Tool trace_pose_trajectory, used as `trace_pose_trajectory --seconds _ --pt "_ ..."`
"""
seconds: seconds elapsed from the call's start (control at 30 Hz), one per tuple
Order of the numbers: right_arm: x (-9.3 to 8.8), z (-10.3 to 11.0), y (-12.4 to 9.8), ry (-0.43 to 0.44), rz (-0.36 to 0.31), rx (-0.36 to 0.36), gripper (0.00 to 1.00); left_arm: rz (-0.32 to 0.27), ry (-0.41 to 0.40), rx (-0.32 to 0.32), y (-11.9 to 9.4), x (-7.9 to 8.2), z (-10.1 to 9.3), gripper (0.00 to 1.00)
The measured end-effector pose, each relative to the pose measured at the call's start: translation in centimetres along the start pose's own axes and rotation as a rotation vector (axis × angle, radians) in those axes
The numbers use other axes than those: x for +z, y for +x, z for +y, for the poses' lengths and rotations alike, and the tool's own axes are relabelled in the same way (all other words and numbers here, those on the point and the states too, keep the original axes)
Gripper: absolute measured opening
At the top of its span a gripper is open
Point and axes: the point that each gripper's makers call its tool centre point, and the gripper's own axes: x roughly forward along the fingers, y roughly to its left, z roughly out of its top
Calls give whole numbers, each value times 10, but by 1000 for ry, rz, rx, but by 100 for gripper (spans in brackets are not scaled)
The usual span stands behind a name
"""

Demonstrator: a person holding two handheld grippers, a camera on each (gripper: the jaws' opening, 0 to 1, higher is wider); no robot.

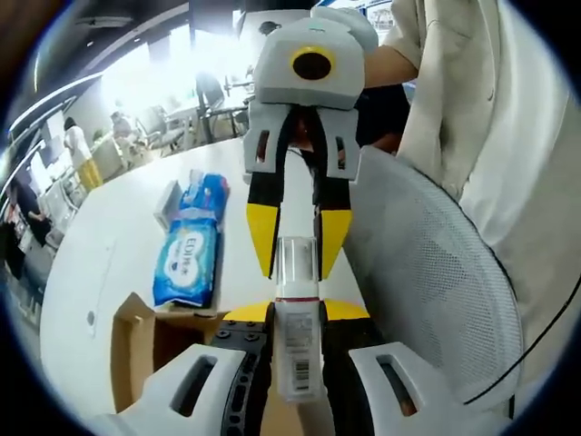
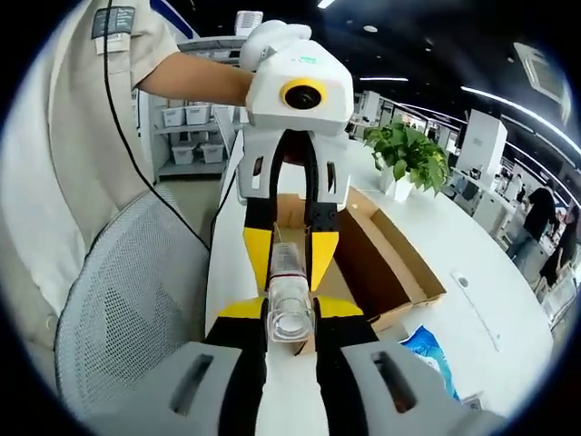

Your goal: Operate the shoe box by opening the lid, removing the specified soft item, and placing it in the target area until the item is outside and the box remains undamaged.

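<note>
**Two claws meet nose to nose on one bottle**

The left claw [image 1: 298, 341] and the right claw [image 2: 290, 313] face each other above the bench [image 1: 118, 245], each one's yellow-tipped jaws closed on an opposite end of a small clear bottle [image 1: 298, 336]. A gloved hand [image 2: 272, 36] grips the left claw from behind, forearm bare below a short sleeve.

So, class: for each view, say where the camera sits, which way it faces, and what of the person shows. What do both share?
Left gripper view: rides on the left gripper, facing the right gripper and the person's beige shirt.
Right gripper view: rides on the right gripper, facing the left one, the person's white-gloved hand and the open brown cardboard box.
Shared: the small clear plastic bottle gripped from both ends, white mesh chair back, blue tissue pack.
</note>
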Motion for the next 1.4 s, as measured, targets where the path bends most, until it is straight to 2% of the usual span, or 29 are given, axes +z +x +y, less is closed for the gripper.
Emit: trace_pose_trajectory --seconds 0.2,0.3,0.63,0.83,1.07,1.4 --pt "-1 -3 -3 -5 16 7 16 -19 0 6 2 3 2 18" --pt "-4 -5 -5 -30 44 8 16 -17 -3 17 3 3 6 18" --pt "-15 -15 -13 -45 99 10 16 -77 -61 82 2 5 21 28" --pt "-14 -28 -21 -48 112 -9 16 -149 -136 142 -3 9 30 38" --pt "-18 -49 -32 -77 157 -26 16 -185 -221 203 -11 2 32 52" --pt "-29 -83 -47 -113 246 -29 16 -225 -323 294 -24 -13 32 66"
